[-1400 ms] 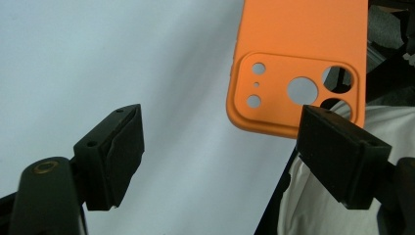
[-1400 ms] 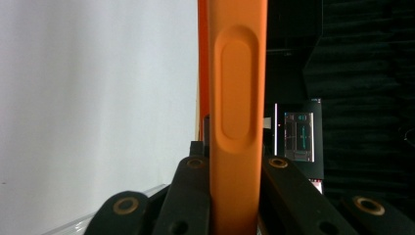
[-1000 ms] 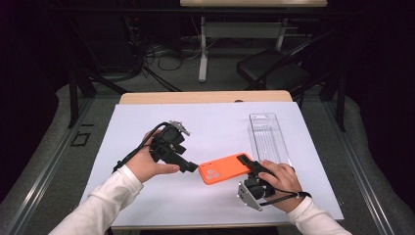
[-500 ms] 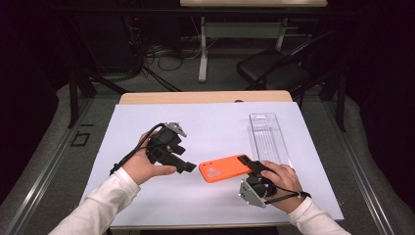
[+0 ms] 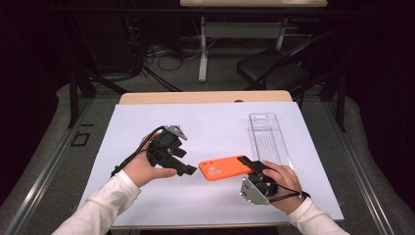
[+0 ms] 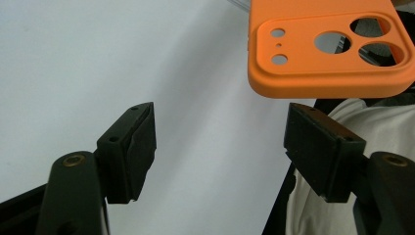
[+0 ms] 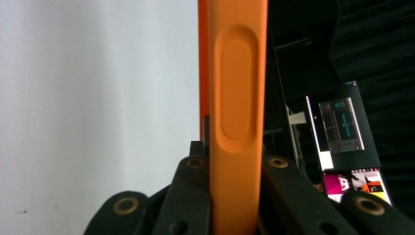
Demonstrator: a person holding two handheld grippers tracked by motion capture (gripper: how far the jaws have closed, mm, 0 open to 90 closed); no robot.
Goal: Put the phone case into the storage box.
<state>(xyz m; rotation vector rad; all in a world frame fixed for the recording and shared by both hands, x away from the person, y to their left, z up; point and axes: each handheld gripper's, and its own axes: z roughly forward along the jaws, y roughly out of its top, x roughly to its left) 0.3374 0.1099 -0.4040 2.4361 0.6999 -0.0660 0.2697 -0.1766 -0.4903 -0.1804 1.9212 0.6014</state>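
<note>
The counter [image 5: 147, 112] is covered by a white sheet that runs nearly to its edges, with a strip of bare wood showing along the far side. Wide bare room lies on the sheet at the far left and along the near edge between the two forearms. A clear plastic tray [image 5: 267, 137] lies lengthwise toward the right, its near end just beside the right hand [image 5: 281, 178].

The orange phone case [image 5: 222, 168] is near the middle of the sheet, held off the surface by the right gripper [image 5: 250, 165], whose jaws are clamped tight on the case's right end; in the right gripper view the case [image 7: 235, 98] stands edge-on between them. The camera cut-outs face up at the free left end.

The left gripper [image 5: 188, 170] sits just left of that free end, apart from it. Its jaws stand moderately wide with nothing between them, the case [image 6: 328, 49] hanging just beyond their tips; they have narrowed a little over the last second.

Compared with a second ago, both hands and the case are where they were, and the tray has not shifted.
</note>
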